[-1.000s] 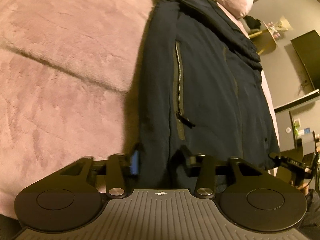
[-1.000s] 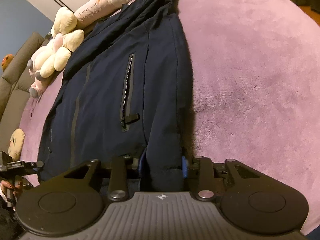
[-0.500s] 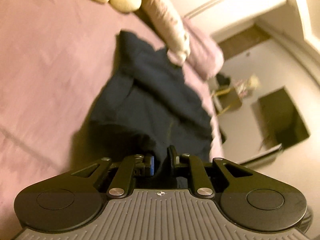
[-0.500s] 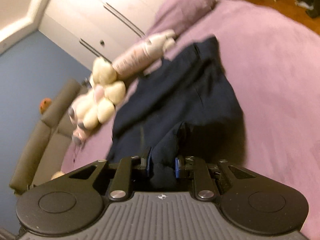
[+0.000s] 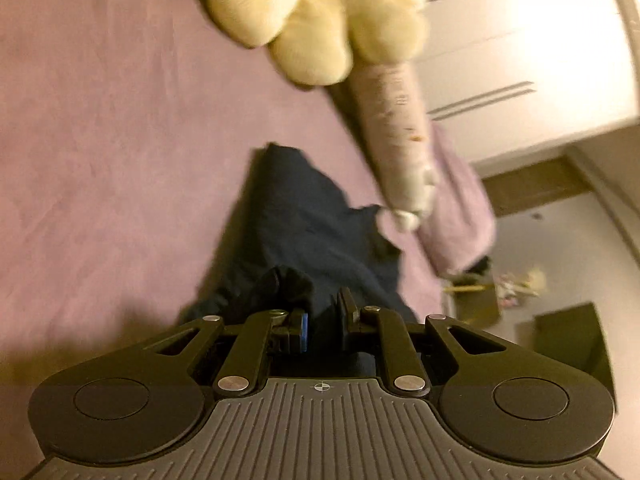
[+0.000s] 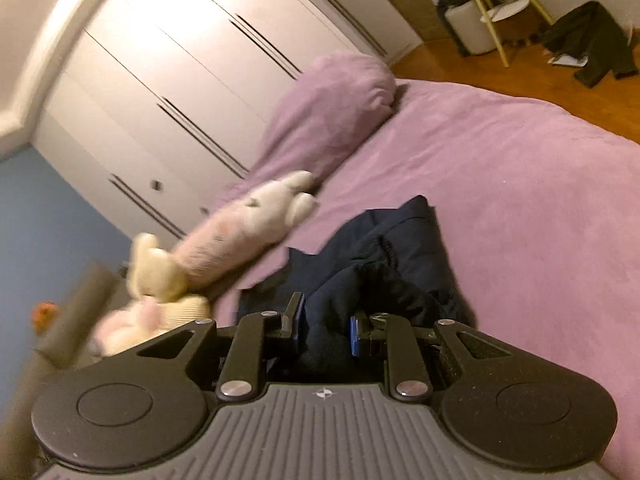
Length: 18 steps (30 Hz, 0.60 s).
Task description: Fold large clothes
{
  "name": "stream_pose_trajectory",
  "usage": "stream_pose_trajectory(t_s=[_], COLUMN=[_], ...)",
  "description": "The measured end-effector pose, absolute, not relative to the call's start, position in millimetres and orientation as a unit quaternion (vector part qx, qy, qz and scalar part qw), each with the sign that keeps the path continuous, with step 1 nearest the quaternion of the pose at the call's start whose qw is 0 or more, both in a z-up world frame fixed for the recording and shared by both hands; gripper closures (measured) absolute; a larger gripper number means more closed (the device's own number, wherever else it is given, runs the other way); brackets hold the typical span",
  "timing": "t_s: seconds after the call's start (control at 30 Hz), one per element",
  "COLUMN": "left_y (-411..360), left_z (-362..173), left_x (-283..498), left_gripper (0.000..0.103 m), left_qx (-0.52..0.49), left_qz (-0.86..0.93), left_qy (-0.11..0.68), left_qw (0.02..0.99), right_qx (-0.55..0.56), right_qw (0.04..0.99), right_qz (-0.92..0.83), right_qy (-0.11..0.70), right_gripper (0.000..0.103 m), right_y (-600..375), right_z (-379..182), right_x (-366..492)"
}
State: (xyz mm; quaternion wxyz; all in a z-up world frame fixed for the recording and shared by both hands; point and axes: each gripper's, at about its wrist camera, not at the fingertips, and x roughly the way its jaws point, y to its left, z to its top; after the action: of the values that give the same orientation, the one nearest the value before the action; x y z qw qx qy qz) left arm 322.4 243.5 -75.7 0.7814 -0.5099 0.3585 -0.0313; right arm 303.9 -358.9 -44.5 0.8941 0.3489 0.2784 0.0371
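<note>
left wrist view: the left gripper (image 5: 322, 322) is seen from behind, and its fingers (image 5: 299, 330) are clamped on a bunched edge of the dark navy jacket (image 5: 304, 224). the fingers are drawn close together, with the cloth pinched between the pads. the rest of the jacket is spread on the pink bed (image 5: 100, 140) ahead of the gripper, its far end lying near a long pale plush toy (image 5: 396, 136). cream plush petals (image 5: 316, 24) are seen at the top of that toy. a white wardrobe (image 5: 520, 52) is seen beyond the bed, at the right. much of this view is blurred.

right wrist view: the right gripper (image 6: 324, 334) is likewise closed on the jacket (image 6: 396, 240), a thick fold of navy cloth being held between its blue-padded fingers (image 6: 354, 336). the gripped fold is raised off the bed (image 6: 520, 200), while the remainder of the jacket lies crumpled on the bed just ahead. the plush toy (image 6: 240, 228) is laid beside the jacket at its left, apart from it. a purple pillow (image 6: 332, 116) is propped at the head of the bed, against the wardrobe (image 6: 180, 72). a wooden floor (image 6: 500, 80) is seen past the bed at the upper right, with dark clothing (image 6: 588, 40) dropped on it.
</note>
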Motion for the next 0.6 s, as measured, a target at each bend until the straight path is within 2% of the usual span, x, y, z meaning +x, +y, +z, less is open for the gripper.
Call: stream_pose_trajectory(t_s=[0.3, 0.37, 0.43, 0.5, 0.53, 0.57, 0.6], left_y=[245.0, 248.5, 252.5, 257.6, 260.7, 265.1, 268.8], left_z=[-135.0, -137.9, -133.9, -122.4, -115.2, -106.4, -97.8], left_x=[370.6, 371.2, 367.2, 360.8, 356.3, 349.9, 345.3], left_gripper=[0.08, 0.078, 0.07, 0.058, 0.047, 0.041, 0.035], left_qx=[-0.514, -0.53, -0.542, -0.542, -0.537, -0.526, -0.509], left_qz=[-0.006, -0.011, -0.027, -0.049, -0.054, -0.052, -0.049], left_qy=[0.388, 0.387, 0.378, 0.357, 0.341, 0.323, 0.309], left_qw=[0.765, 0.755, 0.75, 0.759, 0.769, 0.785, 0.802], right_qx=[0.301, 0.289, 0.286, 0.305, 0.324, 0.336, 0.338], right_qw=[0.893, 0.898, 0.899, 0.892, 0.889, 0.889, 0.895], right_qz=[-0.008, -0.003, 0.015, 0.039, 0.051, 0.06, 0.058], right_qy=[0.334, 0.332, 0.332, 0.332, 0.321, 0.305, 0.286], right_gripper=[0.08, 0.08, 0.075, 0.067, 0.064, 0.053, 0.036], right_y=[-335.9, -333.2, -335.8, -344.4, -350.5, -356.8, -361.6], right_z=[-102.7, -107.0, -105.5, -100.5, -96.4, -92.4, -87.5], right_x=[376.6, 381.4, 380.6, 377.9, 373.6, 366.0, 358.2])
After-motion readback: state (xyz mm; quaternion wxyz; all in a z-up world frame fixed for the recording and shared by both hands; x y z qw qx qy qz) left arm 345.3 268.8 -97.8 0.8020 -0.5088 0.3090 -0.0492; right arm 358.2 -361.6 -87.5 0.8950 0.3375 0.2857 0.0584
